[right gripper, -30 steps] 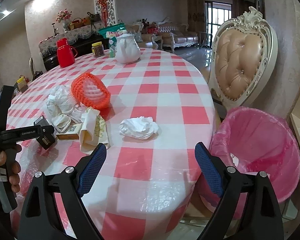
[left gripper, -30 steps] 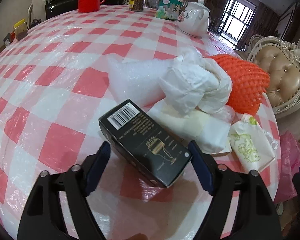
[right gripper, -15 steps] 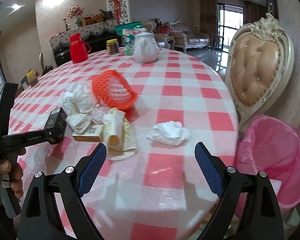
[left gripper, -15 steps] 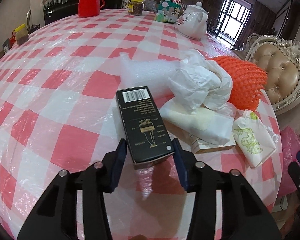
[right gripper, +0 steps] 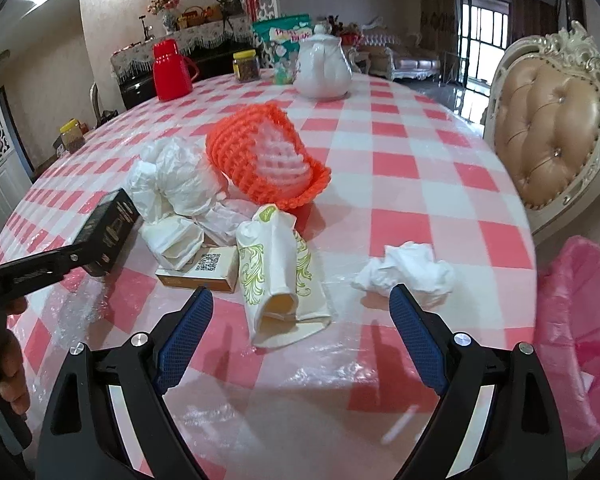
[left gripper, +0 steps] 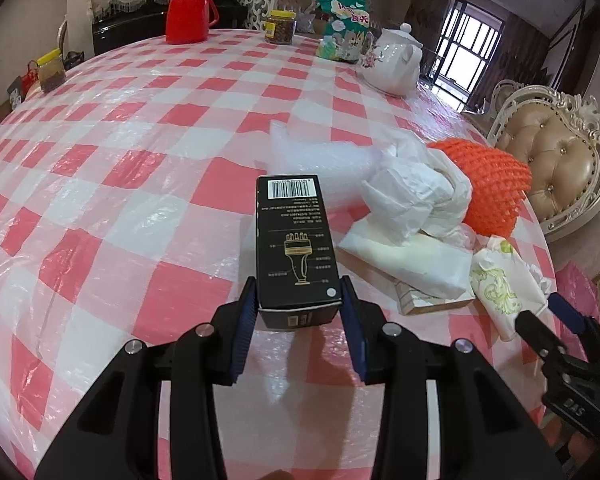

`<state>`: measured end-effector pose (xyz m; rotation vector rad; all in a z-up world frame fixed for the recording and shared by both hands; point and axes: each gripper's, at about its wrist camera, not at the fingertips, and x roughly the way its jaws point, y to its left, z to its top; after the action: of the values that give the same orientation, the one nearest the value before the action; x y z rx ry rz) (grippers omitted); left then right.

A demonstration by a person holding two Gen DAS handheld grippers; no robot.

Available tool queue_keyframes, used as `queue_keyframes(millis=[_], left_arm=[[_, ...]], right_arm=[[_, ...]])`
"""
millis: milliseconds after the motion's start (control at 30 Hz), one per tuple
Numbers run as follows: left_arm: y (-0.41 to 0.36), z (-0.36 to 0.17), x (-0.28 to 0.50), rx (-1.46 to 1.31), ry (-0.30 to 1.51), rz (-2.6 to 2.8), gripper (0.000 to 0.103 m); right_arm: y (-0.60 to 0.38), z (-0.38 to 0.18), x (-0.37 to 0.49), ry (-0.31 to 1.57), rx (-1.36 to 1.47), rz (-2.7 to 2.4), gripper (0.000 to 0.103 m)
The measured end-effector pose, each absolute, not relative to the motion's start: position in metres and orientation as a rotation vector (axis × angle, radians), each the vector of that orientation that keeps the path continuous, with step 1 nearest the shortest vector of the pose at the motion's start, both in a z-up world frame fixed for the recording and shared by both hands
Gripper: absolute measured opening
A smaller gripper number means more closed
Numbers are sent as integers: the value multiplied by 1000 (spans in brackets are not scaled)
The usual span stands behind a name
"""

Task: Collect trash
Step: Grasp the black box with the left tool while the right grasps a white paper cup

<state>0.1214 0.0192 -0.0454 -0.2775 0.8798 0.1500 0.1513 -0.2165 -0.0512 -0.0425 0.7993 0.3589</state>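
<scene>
A black box (left gripper: pixel 296 248) with a barcode sticks forward from my left gripper (left gripper: pixel 298 300). Its jaws are closing and both blue pads press on the box's near end, which hangs just above the checked tablecloth (left gripper: pixel 140 208). The right wrist view shows the same box (right gripper: pixel 108 228) at the left. My right gripper (right gripper: pixel 300 291) stands open above the table's front edge, nothing between its fingers. Just ahead of it lies a green-patterned paper bag (right gripper: pixel 276 276), with a crumpled tissue (right gripper: pixel 408 272) to the right. An orange foam net (right gripper: pixel 268 160), white wrappers (right gripper: pixel 172 176) and a small carton (right gripper: pixel 208 268) lie behind.
A bin with a pink liner (right gripper: pixel 580 320) stands below the table edge at the right, next to a padded chair (right gripper: pixel 552 128). At the far side of the table are a red flask (right gripper: pixel 170 72), a white teapot (right gripper: pixel 322 68), a jar (right gripper: pixel 246 66) and a snack bag (right gripper: pixel 282 48).
The left jaws closed in from wide apart onto the black box, which turned to point straight ahead. The right gripper moved left and nearer to the trash pile, still open.
</scene>
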Motion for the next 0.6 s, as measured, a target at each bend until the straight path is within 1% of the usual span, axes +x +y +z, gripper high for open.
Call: queue_keyframes(millis=[300, 367, 433, 533, 600], left_arm=[[33, -46, 121, -305, 867, 157, 39], [34, -45, 121, -307, 862, 156, 39], [34, -44, 120, -308, 857, 154, 39], [35, -42, 119, -310, 851, 154, 39], [35, -42, 119, -311, 849, 154, 39]], right_arm=[[-208, -68, 171, 865, -39, 358, 75], [-204, -70, 172, 874, -46, 363, 71], [-201, -72, 174, 885, -51, 372, 64], [-198, -73, 174, 893, -59, 380, 56], [-197, -74, 174, 901, -64, 382, 55]])
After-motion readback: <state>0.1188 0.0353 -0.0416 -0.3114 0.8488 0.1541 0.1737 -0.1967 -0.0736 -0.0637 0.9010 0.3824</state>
